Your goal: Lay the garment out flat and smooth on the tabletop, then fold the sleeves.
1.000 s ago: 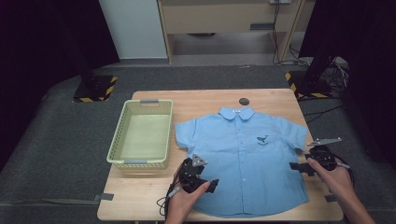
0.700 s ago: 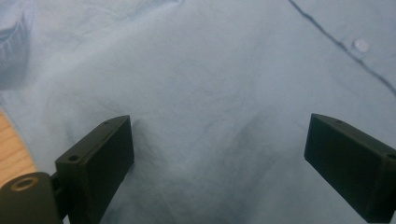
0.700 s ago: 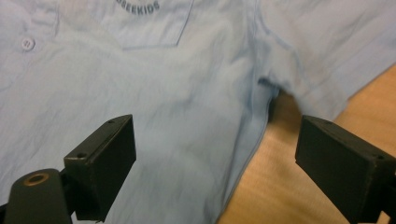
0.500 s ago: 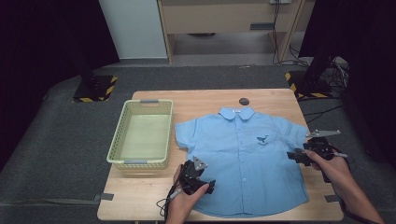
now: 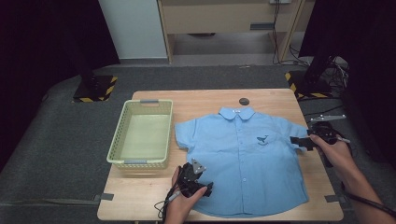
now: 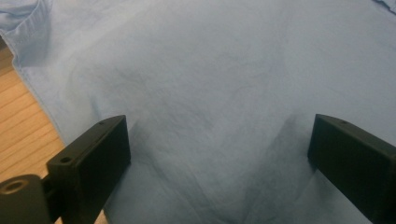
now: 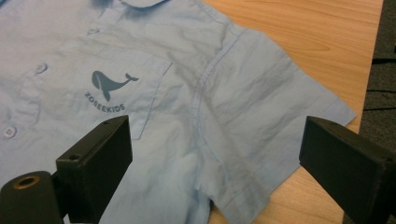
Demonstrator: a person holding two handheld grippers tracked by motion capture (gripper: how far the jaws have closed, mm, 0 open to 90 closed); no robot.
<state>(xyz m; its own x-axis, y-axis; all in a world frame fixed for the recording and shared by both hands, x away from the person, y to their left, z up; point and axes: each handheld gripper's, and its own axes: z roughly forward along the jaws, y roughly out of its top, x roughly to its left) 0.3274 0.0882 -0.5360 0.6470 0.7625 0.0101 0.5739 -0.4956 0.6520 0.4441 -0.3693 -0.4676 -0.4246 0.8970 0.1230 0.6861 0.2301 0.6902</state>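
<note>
Basket (image 5: 141, 135) left of shirt (image 5: 243, 161) on table (image 5: 205, 100).

Light wood table (image 5: 210, 100), rectangular, standing on grey carpet. Pale green plastic basket (image 5: 141, 134) sits on its left part. Light blue short-sleeved kids' shirt (image 5: 243, 158) lies flat, front up, buttoned, collar toward far edge, just right of the basket. Small dark round disc (image 5: 244, 101) lies near far edge, just beyond the collar.
</note>
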